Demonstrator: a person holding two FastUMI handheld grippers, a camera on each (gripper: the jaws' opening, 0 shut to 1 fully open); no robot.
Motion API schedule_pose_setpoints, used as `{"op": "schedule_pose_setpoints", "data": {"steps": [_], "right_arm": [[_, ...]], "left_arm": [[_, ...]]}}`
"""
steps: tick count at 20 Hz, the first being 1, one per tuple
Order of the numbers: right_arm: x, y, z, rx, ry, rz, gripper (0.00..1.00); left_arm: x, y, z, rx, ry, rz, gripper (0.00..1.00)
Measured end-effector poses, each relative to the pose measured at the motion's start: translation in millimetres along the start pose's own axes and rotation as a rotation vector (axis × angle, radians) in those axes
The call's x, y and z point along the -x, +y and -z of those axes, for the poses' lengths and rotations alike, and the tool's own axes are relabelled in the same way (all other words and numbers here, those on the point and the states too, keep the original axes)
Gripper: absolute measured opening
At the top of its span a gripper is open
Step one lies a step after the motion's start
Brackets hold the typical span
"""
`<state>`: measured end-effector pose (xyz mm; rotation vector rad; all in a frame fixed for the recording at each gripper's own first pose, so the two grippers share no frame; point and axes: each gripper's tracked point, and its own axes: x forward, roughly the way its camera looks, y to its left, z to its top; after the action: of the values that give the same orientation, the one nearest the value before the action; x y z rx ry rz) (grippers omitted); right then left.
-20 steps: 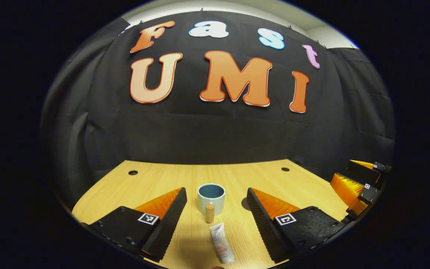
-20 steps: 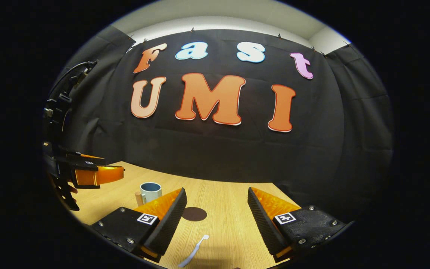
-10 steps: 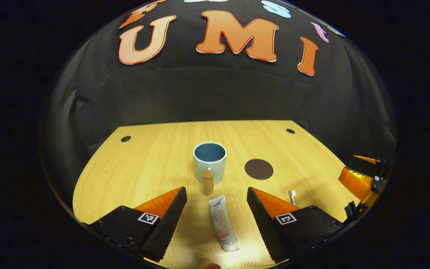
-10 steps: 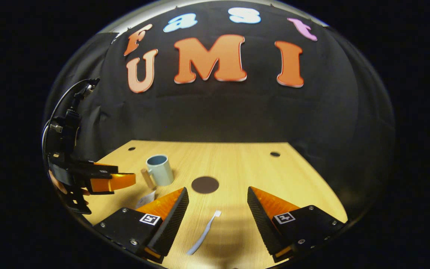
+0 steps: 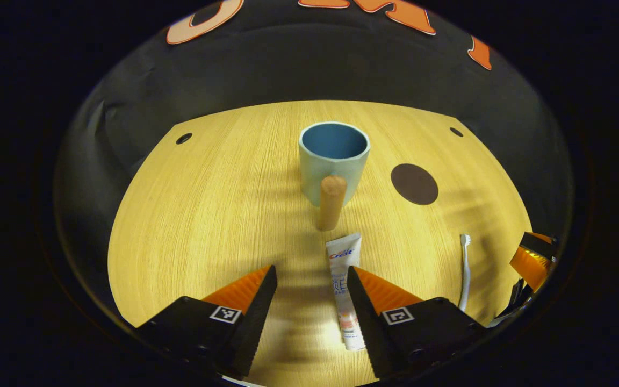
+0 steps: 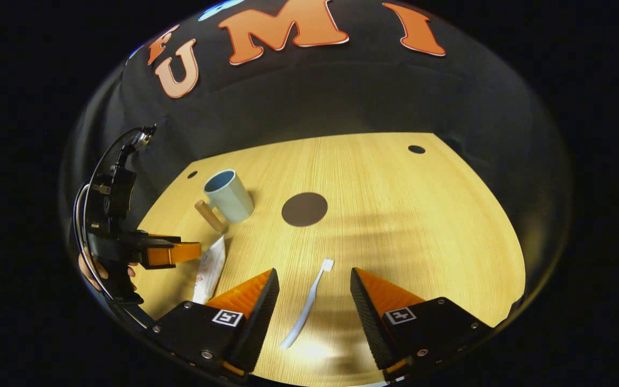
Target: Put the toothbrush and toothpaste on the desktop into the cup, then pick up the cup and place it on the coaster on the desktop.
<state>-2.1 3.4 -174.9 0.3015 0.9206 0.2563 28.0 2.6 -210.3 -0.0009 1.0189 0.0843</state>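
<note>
A pale blue cup (image 5: 333,161) with a wooden handle (image 5: 331,201) stands upright on the wooden desk, and a dark round coaster (image 5: 414,184) lies to its right. The white toothpaste tube (image 5: 343,279) lies flat between the fingers of my open left gripper (image 5: 309,285), close to its right finger. A white toothbrush (image 6: 307,306) lies flat between the fingers of my open right gripper (image 6: 314,285), touching neither. The right gripper view also has the cup (image 6: 229,196), the coaster (image 6: 304,209), the toothpaste (image 6: 210,269) and the left gripper (image 6: 164,252) hovering above it.
The desk (image 5: 207,215) ends at the black cloth wall behind the cup. Small round holes (image 5: 184,138) sit near its back corners. A hand (image 6: 92,271) holds the left gripper. The toothbrush (image 5: 465,269) lies right of the toothpaste, near the right gripper's finger (image 5: 532,263).
Both grippers have tilted down and moved closer to the desk. The left one now straddles the toothpaste, the right one the toothbrush. Each gripper's fingers have narrowed slightly.
</note>
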Motion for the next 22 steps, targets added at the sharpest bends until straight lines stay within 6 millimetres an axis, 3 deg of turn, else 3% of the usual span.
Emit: {"op": "schedule_pose_setpoints", "data": {"steps": [4, 7, 11, 15, 18, 22], "right_arm": [[-4.0, 4.2, 12.4, -0.002, 0.12, -0.017, 0.77], [-15.8, 4.6, 34.8, 0.006, 0.223, -0.015, 0.75], [-21.7, 8.0, 47.9, 0.028, 0.293, 0.001, 0.66], [-36.2, 3.4, 72.0, 0.079, 0.402, 0.061, 0.65], [-44.0, 5.0, 79.3, 0.083, 0.438, 0.096, 0.65], [-48.4, -0.4, 73.4, 0.129, 0.424, 0.132, 0.45]], "left_arm": [[-2.6, -4.7, 8.4, -0.018, 0.09, 0.011, 0.79], [-5.6, -17.9, 14.1, -0.013, 0.134, 0.021, 0.79], [-8.2, -33.3, 21.8, -0.007, 0.186, 0.036, 0.79], [-13.5, -34.9, 27.5, 0.016, 0.231, 0.02, 0.79], [-15.2, -41.2, 31.9, 0.052, 0.269, 0.026, 0.79], [-20.8, -34.7, 30.9, 0.101, 0.293, -0.021, 0.79]]}}
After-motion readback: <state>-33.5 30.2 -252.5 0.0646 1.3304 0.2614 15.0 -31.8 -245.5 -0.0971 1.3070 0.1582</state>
